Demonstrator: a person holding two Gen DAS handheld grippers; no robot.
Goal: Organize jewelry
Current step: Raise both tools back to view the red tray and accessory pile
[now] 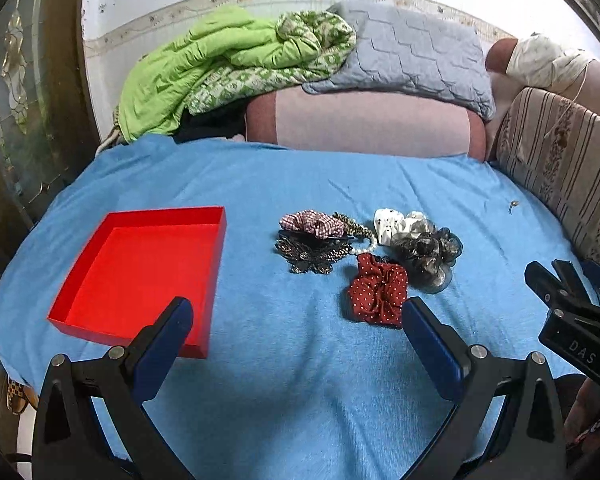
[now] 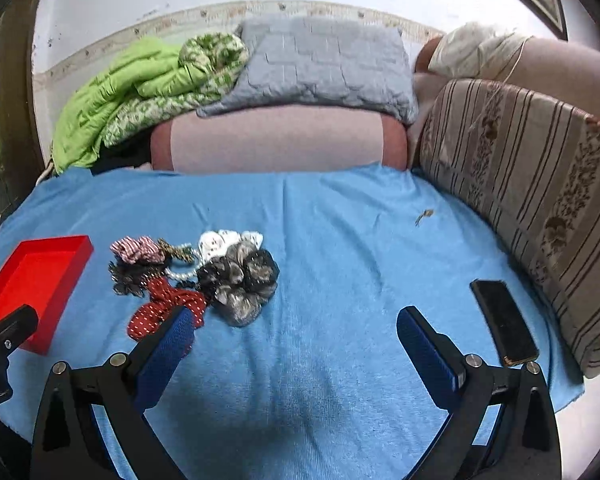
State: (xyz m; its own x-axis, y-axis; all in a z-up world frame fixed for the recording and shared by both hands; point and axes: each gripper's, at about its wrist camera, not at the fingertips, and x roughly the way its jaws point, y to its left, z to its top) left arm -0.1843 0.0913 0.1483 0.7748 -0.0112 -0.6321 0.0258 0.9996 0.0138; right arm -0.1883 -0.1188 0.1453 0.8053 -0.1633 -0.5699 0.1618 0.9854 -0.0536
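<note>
Heap of hair pieces on the blue cloth (image 1: pixel 300 380), ahead of both grippers. Nearest piece: dark red dotted scrunchie (image 1: pixel 378 289), just off the left gripper's (image 1: pixel 296 320) right fingertip, touching nothing of it. Beyond it a sheer grey-black scrunchie (image 1: pixel 426 254), a white dotted one (image 1: pixel 388 224), a checked pink scrunchie (image 1: pixel 314 222), a dark leaf-shaped clip (image 1: pixel 310 254) and a pearl bracelet (image 1: pixel 364 246), all overlapping. Red tray (image 1: pixel 100 322) lies left of the heap, by the left gripper's left finger; nothing in it. Left gripper: fingers wide apart, holding nothing. Right gripper (image 2: pixel 294 334): fingers spread too, bare, heap ahead-left of it. Black phone (image 2: pixel 504 322) beside its right finger. Lettering "DAS" legible on the right gripper's body in the left wrist view.
</note>
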